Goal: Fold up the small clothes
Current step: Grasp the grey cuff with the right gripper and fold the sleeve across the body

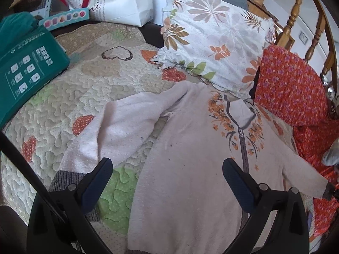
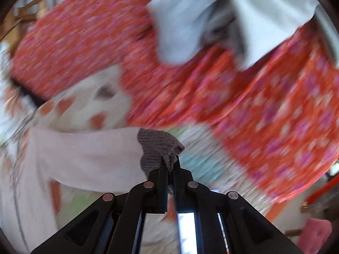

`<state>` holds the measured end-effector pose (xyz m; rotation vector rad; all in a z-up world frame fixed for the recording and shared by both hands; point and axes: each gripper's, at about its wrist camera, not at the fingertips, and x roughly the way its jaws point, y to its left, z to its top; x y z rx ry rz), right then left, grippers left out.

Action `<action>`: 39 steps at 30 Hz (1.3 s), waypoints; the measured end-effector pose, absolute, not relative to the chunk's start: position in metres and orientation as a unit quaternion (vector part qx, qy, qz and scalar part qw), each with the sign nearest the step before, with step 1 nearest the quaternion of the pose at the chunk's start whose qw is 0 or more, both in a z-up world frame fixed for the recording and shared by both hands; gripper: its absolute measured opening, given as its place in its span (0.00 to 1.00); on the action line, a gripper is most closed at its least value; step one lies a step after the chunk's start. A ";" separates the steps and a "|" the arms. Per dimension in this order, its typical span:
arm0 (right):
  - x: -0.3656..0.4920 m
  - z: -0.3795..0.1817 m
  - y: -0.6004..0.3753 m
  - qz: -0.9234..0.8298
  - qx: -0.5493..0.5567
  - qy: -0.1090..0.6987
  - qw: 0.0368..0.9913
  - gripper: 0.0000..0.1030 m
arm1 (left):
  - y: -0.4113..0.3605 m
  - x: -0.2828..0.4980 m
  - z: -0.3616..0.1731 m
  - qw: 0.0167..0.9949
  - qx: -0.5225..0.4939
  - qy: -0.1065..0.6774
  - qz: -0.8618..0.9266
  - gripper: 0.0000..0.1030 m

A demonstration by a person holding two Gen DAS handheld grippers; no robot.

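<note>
Surface: quilt [image 1: 89, 78] — stippled stitching, heart patches.
Room: floral pillow [image 1: 211, 38], red flowered fabric [image 1: 292, 93], teal box [image 1: 27, 72], spindled wooden rail [image 1: 296, 14].
Sweater [image 1: 190, 169]: pale pink knit, flat on quilt, zip front.
Your left gripper [image 1: 167, 180]: spread wide above it.
Your right gripper [image 2: 169, 165]: clamped on ribbed grey cuff [image 2: 159, 148] — surroundings blurred.

Bare quilt [image 1: 89, 80] left of sweater [image 1: 190, 169] passable; pillow [image 1: 211, 38] blocks behind it, red cloth [image 1: 296, 89] right, green box [image 1: 27, 72] far left.
</note>
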<state>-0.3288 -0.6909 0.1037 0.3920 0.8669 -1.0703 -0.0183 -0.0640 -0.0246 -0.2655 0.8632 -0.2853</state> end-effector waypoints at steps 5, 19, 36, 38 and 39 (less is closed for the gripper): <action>-0.262 0.127 -0.665 -0.443 0.169 0.400 0.784 0.04 | -0.044 -0.012 -0.022 0.888 -0.154 0.416 -0.120 1.00; 0.054 0.029 -0.396 -0.052 0.225 0.478 0.847 0.04 | 0.024 -0.002 -0.003 0.899 -0.210 0.378 -0.066 1.00; 0.173 -0.044 -0.245 0.064 0.136 0.509 0.848 0.32 | 0.095 0.011 0.000 0.898 -0.270 0.345 0.026 1.00; 0.158 -0.034 -0.227 0.099 0.121 0.502 0.850 0.39 | 0.106 0.009 0.001 0.897 -0.280 0.338 0.049 1.00; 0.150 -0.031 -0.218 0.120 0.117 0.505 0.847 0.39 | 0.111 0.007 0.001 0.897 -0.285 0.334 0.061 1.00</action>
